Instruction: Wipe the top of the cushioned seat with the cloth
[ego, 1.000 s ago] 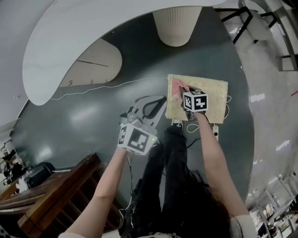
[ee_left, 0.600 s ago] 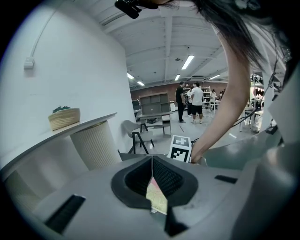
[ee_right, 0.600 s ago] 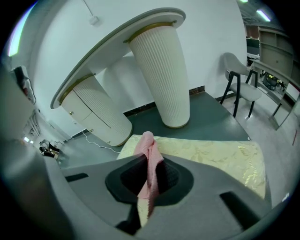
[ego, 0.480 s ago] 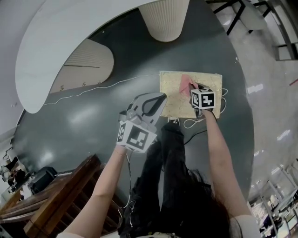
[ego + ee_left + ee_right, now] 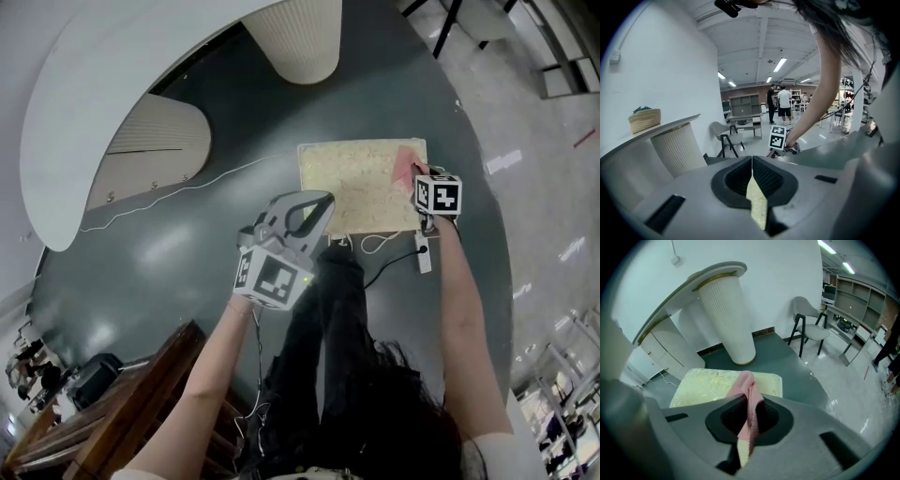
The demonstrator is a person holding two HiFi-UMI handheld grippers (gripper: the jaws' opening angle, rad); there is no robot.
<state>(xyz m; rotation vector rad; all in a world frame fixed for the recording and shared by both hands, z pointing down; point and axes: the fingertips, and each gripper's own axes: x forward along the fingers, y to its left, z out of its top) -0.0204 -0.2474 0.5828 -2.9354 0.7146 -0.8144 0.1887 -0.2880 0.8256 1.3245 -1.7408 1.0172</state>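
Observation:
The cushioned seat [image 5: 356, 183] is a pale yellow patterned square on the dark floor. A pink cloth [image 5: 407, 161] lies on its far right corner, and my right gripper [image 5: 419, 175] is shut on it. From the right gripper view the cloth [image 5: 746, 389] runs up between the jaws onto the seat [image 5: 705, 385]. My left gripper [image 5: 315, 201] hovers off the seat's near left edge, shut and empty. In the left gripper view, that gripper [image 5: 752, 163] shows the pads meeting, with a sliver of seat below them.
A white ribbed pedestal [image 5: 295, 37] under a curved white counter stands beyond the seat. A white cable [image 5: 187, 187] trails left and a power strip [image 5: 422, 253] lies by the seat's near right corner. Wooden furniture [image 5: 112, 403] is at lower left. A grey chair [image 5: 811, 329] stands at right.
My right gripper has dragged the pink cloth across the seat top from its left side to its right edge. The left gripper has stayed beside the seat, still shut.

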